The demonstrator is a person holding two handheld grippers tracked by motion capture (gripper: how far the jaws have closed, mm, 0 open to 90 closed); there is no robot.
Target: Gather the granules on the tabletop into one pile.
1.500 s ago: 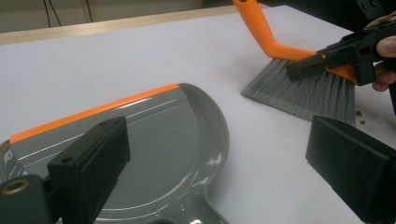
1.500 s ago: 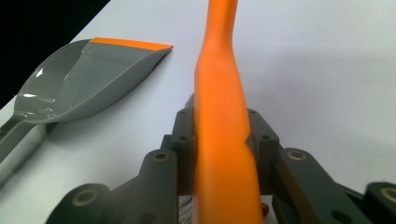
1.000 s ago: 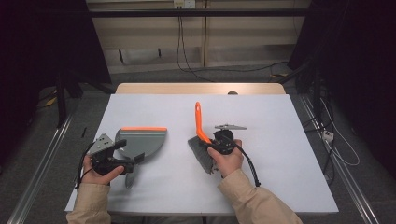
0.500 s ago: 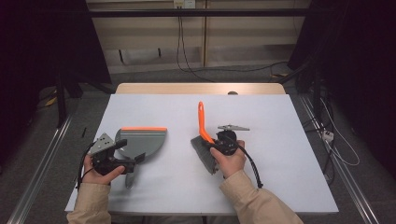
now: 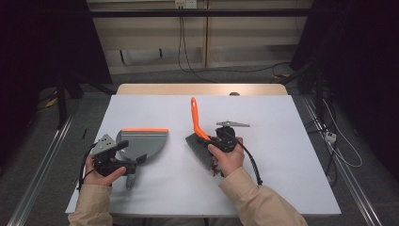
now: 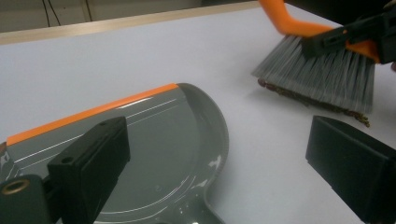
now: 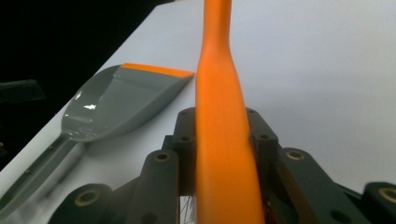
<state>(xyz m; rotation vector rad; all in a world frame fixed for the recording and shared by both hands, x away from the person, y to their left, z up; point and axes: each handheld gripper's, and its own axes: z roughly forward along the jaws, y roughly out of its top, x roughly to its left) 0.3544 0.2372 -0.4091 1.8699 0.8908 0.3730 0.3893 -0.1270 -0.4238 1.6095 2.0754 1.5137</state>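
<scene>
Item one: a hand brush with a curved orange plastic handle and grey bristles point(image 5: 200, 141), clamped at the handle by the right gripper point(image 5: 221, 141), its bristle tips set on the white table top point(image 5: 263, 160) over a few small dark crumbs point(image 6: 308, 99), right of centre. Item two: a grey plastic dustpan with an orange front lip point(image 5: 141, 141), laid flat on the left half, well apart from the brush; the left gripper point(image 5: 117, 157) is held over its handle end with the jaws spread apart, nothing being pressed between them.
</scene>
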